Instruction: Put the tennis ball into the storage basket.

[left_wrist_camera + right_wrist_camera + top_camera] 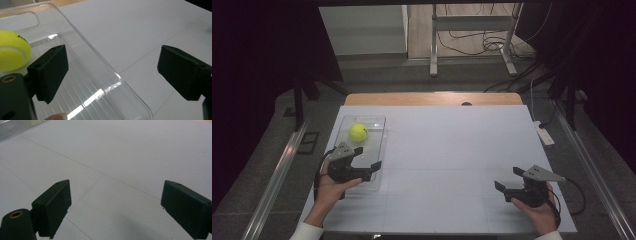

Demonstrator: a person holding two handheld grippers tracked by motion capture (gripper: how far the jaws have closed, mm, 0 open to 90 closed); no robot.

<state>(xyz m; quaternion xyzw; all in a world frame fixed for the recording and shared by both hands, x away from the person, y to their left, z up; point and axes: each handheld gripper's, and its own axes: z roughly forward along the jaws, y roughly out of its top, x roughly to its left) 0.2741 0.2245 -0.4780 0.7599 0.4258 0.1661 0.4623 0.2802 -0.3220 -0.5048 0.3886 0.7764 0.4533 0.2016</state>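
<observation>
A clear, glossy plastic tray [100,82] is shown, its ribbed floor marked by bright reflections. The yellow tennis ball [11,51] is seen to be covered in fuzzy felt. The white surface [130,152] appears matt and smooth (thin seams are visible). Both sets of jaws are faced with matt black, slightly grainy pads. A wooden edge [432,98] is visible beyond.

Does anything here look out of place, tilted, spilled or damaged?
Nothing stands out. The tennis ball lies inside the clear tray, which sits flat on the white table. No spill or damage shows. The left hand-held gripper is open over the tray's rim.
</observation>
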